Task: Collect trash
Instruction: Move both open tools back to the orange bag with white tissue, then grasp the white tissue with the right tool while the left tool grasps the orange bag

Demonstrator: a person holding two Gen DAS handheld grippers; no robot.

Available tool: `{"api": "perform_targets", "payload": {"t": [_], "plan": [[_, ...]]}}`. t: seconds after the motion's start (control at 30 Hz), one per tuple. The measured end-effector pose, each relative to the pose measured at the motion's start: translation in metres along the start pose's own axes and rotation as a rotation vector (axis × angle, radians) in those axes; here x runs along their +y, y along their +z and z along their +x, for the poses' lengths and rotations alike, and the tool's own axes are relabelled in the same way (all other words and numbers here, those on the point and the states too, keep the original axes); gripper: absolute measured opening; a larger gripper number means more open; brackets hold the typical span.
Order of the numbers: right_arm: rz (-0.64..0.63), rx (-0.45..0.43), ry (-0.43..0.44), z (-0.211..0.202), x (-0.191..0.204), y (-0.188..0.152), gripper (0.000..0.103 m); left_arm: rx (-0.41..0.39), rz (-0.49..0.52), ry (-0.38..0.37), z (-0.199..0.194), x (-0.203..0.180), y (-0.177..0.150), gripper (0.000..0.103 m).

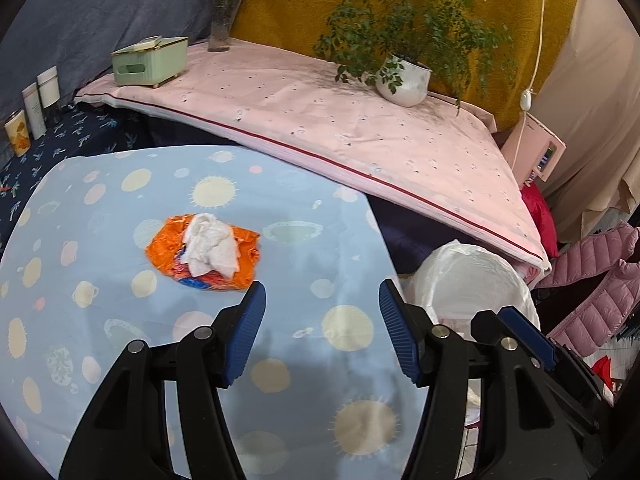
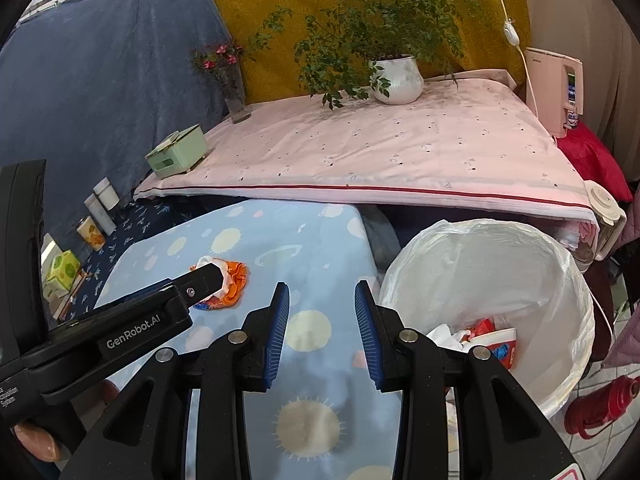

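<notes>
We see a blue cloth with suns (image 1: pixel 280 184) on a table, a pink pad (image 2: pixel 380 152) behind, a potted plant (image 2: pixel 396 76), flowers in a vase (image 1: pixel 222 20), yellow and blue hangings.

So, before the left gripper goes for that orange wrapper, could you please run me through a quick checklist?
1. Left gripper open, nothing between the fingers: ok.
2. Orange wrapper in clear view on the blue tablecloth, crumpled white tissue lying on it: ok.
3. Left gripper already on the wrapper: not ok, it is short of it.
4. Right gripper empty: ok.
5. Lined trash bin open, with room: ok.
6. Whether tissue and wrapper will lift together: cannot tell.
</notes>
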State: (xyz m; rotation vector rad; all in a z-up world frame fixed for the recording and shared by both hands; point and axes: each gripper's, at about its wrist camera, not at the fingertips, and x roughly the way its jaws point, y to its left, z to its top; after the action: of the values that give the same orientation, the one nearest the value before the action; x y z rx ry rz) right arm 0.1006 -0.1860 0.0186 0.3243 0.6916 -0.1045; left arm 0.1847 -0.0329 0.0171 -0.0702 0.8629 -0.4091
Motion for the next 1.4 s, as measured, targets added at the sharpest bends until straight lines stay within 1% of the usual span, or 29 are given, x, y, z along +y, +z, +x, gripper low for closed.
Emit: {"api": "perform_targets", "payload": {"t": [0.33, 0.57, 0.77, 1.03, 1.1, 1.13, 1.3, 1.4], "plan": [[-0.052, 0.044, 0.029, 0.025, 0.040, -0.009, 0.034, 0.010, -0.048, 0.036, 0.004, 0.044, -0.002, 0.056], [-0.092, 0.078, 0.044, 0.046, 0.068, -0.016, 0.034, 0.019, -0.085, 0.073, 0.010, 0.082, -0.005, 0.056], [-0.121, 0.111, 0.057, 0.072, 0.093, -0.020, 0.034, 0.037, -0.131, 0.111, 0.019, 0.121, -0.007, 0.056], [-0.146, 0.162, 0.078, 0.121, 0.125, -0.021, 0.034, 0.063, -0.178, 0.160, 0.036, 0.170, -0.003, 0.056], [-0.151, 0.170, 0.081, 0.133, 0.132, -0.021, 0.039, 0.069, -0.190, 0.169, 0.042, 0.181, -0.001, 0.056], [-0.151, 0.170, 0.082, 0.138, 0.135, -0.020, 0.045, 0.072, -0.194, 0.172, 0.044, 0.185, 0.000, 0.056], [-0.154, 0.184, 0.090, 0.167, 0.149, -0.017, 0.045, 0.080, -0.219, 0.185, 0.056, 0.205, 0.008, 0.056], [-0.160, 0.194, 0.087, 0.182, 0.155, -0.014, 0.045, 0.079, -0.232, 0.192, 0.062, 0.213, 0.012, 0.061]]}}
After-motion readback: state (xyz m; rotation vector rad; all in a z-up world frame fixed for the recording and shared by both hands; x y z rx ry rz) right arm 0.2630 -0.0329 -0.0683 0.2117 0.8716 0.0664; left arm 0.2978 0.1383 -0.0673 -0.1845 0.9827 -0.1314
